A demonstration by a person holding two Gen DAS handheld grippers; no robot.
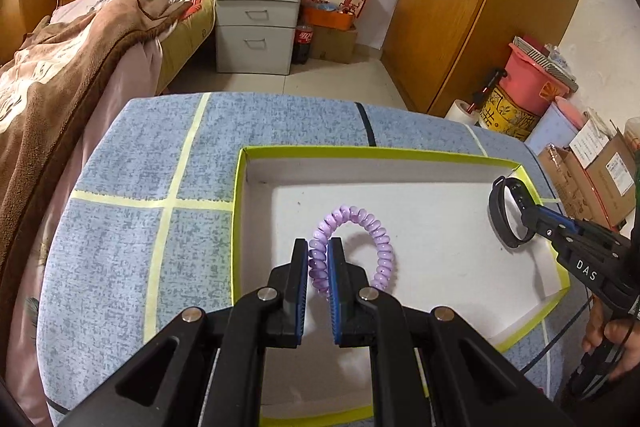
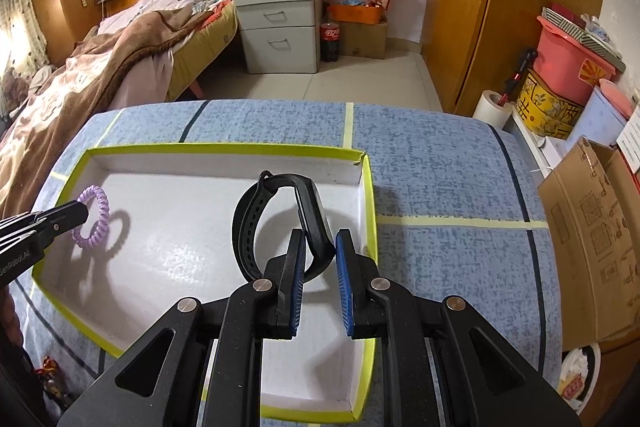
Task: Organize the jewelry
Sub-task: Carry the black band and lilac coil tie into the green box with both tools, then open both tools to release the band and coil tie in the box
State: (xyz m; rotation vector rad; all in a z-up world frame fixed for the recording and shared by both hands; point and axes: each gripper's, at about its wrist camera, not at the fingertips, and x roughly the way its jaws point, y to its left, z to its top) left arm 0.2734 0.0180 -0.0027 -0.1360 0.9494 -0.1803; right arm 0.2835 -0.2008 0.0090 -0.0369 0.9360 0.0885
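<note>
Now, low in the centre of the left wrist view, a lilac spiral coil hair tie of glossy plastic (image 1: pixel 352 247) is pinched at one side of its loop between the blue pads of the left tongs (image 1: pixel 319 267), which are pressed narrow on it; the rest of the ring stands up and arcs to the right of the pads. It hangs over the white floor of a shallow white cardboard tray with a lime-yellow rim (image 1: pixel 360 151), which fills the lower middle of the frame. In the right wrist view the same hair tie (image 2: pixel 93 217) shows at the left edge, throwing a ring-shaped shadow on the tray floor just beside it.

At the centre of the right wrist view, a black rubber-strapped fitness band with a dark oblong face (image 2: pixel 280 223) is clamped by its face section between the right tongs (image 2: pixel 321 263), the strap looping up and to the left (its buckled end curls over at the top). It too is over the tray (image 2: pixel 370 195), near that tray's right wall.

The tray lies on a table covered in a mottled blue cloth with pale yellow and dark stripes (image 2: pixel 440 167). Beyond, in the upper part of the frame, stand a grey three-drawer cabinet (image 2: pixel 276 27) and a bed with a brown blanket (image 2: pixel 100 67).
</note>
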